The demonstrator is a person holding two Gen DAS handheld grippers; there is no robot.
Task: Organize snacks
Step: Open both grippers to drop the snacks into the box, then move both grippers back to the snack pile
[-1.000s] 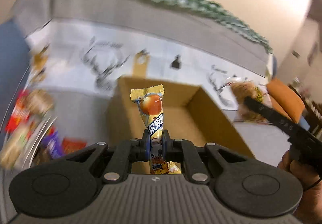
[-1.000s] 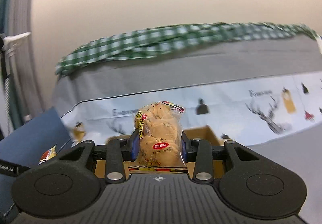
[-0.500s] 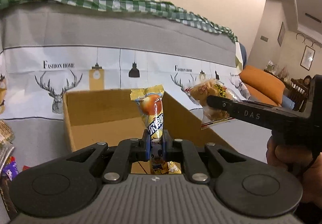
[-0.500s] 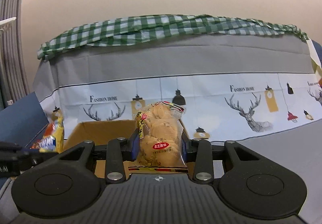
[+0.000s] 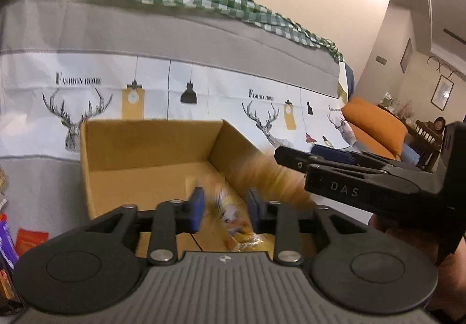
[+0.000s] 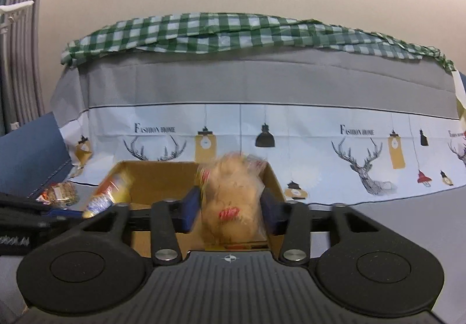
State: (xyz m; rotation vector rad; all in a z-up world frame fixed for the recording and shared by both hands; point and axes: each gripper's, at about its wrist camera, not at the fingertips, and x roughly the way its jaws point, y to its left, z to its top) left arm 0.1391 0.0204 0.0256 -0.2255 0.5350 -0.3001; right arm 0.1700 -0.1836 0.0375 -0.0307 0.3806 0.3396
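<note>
Closest to me, my left gripper (image 5: pixel 223 209) has its blue pads (image 5: pixel 195 209) spread apart, and the yellow snack packet (image 5: pixel 233 216) sits between them as a blur, touching neither as far as I can tell. I judge it is let go and dropping, which makes sense because the gripper hangs right over the near edge of the cardboard box (image 5: pixel 145 149). The right wrist view shows that same packet (image 6: pixel 109 193) tilted beside the left tool, over the box's left side.

My right gripper (image 6: pixel 231 209) is likewise parted: both pads stand clear of the bagged pastry (image 6: pixel 233 201), which is smeared by motion and reads as released, not gripped. From the left camera it shows only as an orange-brown streak (image 5: pixel 262 172) under the right tool's fingers, above the box's right wall. I hold both tools over the opening so each snack falls inside rather than onto the cushion; whether the pastry clears that right wall I cannot tell.

Just beyond the grippers, the box stands open-topped on the grey seat, its floor bare where visible. To the left of it lie more wrapped snacks (image 5: pixel 29 239), including a clear bag of brown pieces (image 6: pixel 61 193), which I judge still need sorting. Behind everything rises the sofa back with its deer-print cover (image 6: pixel 291 134) and a green checked cloth (image 6: pixel 233 33) along the top.
</note>
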